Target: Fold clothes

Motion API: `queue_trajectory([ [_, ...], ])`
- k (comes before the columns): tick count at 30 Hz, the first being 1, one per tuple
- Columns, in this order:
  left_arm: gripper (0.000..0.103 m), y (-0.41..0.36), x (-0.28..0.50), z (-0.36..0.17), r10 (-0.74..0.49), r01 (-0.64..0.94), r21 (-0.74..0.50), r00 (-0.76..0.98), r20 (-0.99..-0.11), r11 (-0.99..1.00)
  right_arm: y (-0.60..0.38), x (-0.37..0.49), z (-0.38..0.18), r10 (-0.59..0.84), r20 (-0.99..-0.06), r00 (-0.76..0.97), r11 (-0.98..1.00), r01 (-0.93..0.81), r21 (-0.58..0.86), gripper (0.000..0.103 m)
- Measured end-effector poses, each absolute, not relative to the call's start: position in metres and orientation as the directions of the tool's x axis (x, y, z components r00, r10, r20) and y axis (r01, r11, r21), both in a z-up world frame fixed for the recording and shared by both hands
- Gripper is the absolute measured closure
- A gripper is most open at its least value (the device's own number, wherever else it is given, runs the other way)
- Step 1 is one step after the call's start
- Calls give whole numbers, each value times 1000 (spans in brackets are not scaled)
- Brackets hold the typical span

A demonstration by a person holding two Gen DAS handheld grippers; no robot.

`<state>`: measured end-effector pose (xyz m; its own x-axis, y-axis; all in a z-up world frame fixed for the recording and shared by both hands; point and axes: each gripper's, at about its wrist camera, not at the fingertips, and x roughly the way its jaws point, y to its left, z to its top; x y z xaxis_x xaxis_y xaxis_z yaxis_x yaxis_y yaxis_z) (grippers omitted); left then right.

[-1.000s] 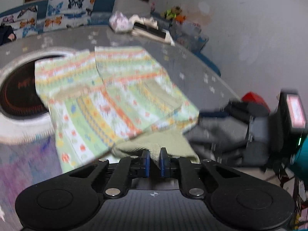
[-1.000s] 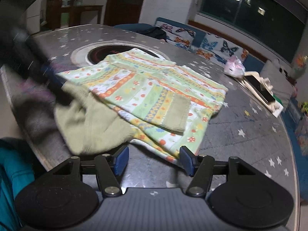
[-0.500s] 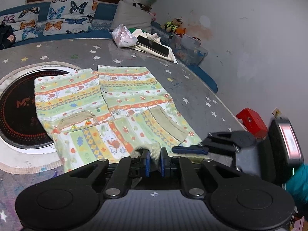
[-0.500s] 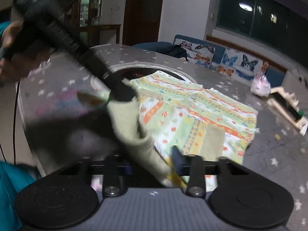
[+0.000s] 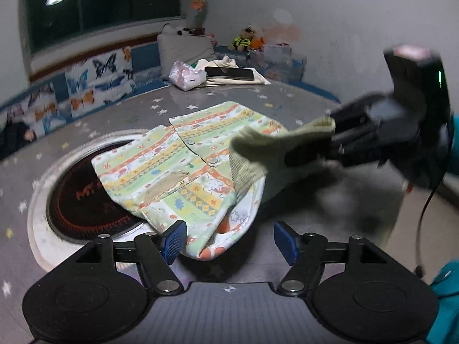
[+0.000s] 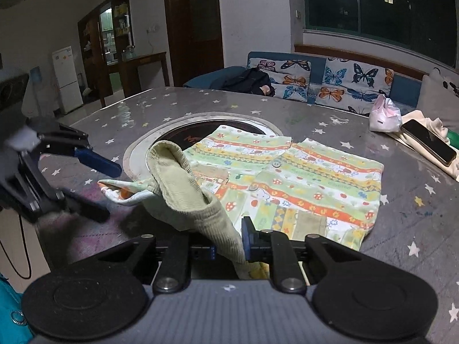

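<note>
a: one garment [image 6: 301, 177] on the table [image 6: 401, 229], a small patterned top, part folded, its far edge over a round inset [image 5: 86, 200]. soft, light, limp; it sags wherever it isn't held.

b: grip points?

a: ribbed olive cuff [image 6: 195, 197]. thicker than the print cloth, gives the pads something to bite. thin print would likely slip or bunch.

b: tools?

a: two. right gripper [image 6: 229, 246] closing, nearly shut, cuff pinched between its pads and lifted off the table. left gripper [image 5: 229, 242] opening, jaws wide; a fold of print cloth lies between the pads, not pressed as far as i can tell.

b: other counts?

a: one phone [image 6: 430, 143], one pink bag [image 6: 384, 114], both well apart from the garment. buttons: two or three, blur makes that unsure.
</note>
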<state>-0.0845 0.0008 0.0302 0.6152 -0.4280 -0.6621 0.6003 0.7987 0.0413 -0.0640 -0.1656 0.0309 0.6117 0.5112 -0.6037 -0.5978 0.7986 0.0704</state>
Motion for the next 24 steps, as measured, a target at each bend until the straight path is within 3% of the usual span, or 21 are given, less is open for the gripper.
queue_trajectory([
  [4, 36, -9, -86, 17, -399, 618, 176, 673, -623, 766, -166, -66, 31, 508, -601, 617, 803, -592, 71, 88],
  [8, 85, -12, -83, 2, -392, 650, 243, 670, -631, 720, -165, -73, 30, 510, -590, 626, 805, -588, 72, 93],
  [10, 92, -9, -86, 1, -407, 657, 233, 665, -626, 717, -165, -78, 31, 513, -579, 634, 806, -587, 71, 95],
  [24, 96, 23, -163, 55, -561, 732, 85, 586, -585, 675, -177, -150, 82, 628, -544, 557, 707, -700, 100, 97],
])
